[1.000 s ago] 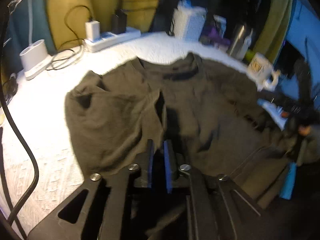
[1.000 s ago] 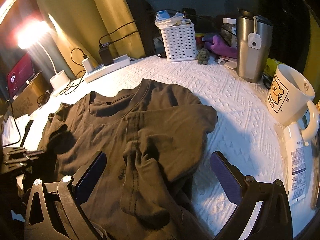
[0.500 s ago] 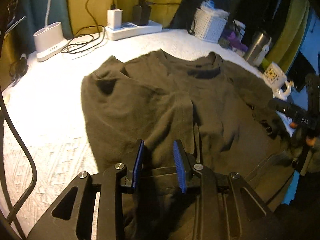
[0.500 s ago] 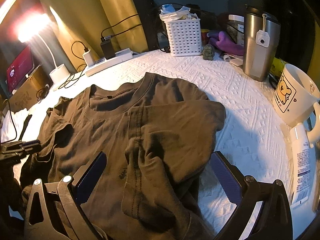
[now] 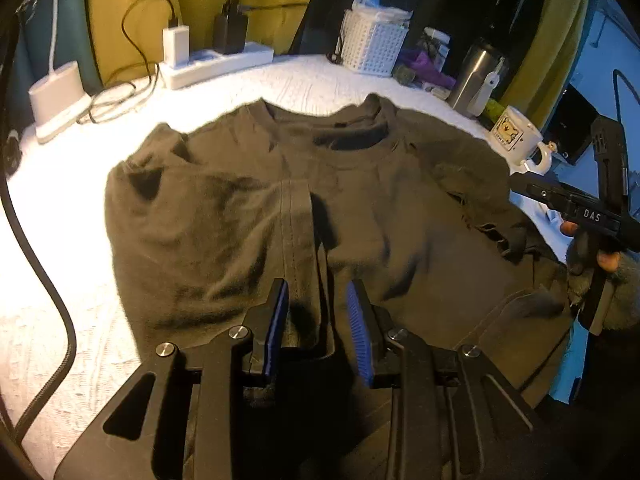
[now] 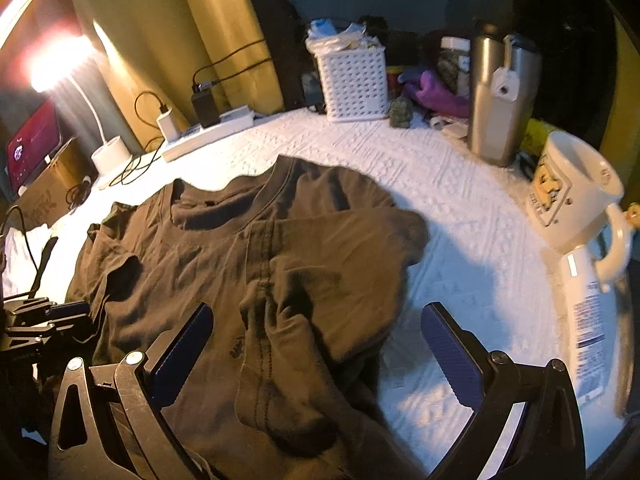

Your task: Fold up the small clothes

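Observation:
A dark olive T-shirt [image 5: 248, 216] lies spread on the white textured cloth [image 5: 60, 216], collar at the far side, with both sides folded inward and wrinkled. My left gripper [image 5: 318, 308] hovers over the shirt's near hem with its jaws partly open around a raised fold, not pinching it. The shirt also shows in the right wrist view [image 6: 248, 272]. My right gripper [image 6: 316, 332] is wide open above the shirt's folded right side and sleeve, holding nothing. The right gripper appears at the right edge of the left wrist view [image 5: 580, 212].
At the back stand a white power strip with chargers [image 5: 216, 64], a white basket [image 6: 354, 82], a steel tumbler [image 6: 500, 100] and a lamp base [image 5: 58, 100]. A cream mug [image 6: 576, 192] and a white tube [image 6: 588, 320] lie at the right. A black cable [image 5: 48, 280] runs along the left.
My left gripper's jaws have opened from nearly shut to partly open and released the fold of the hem. The right gripper stayed wide open and drew back slightly.

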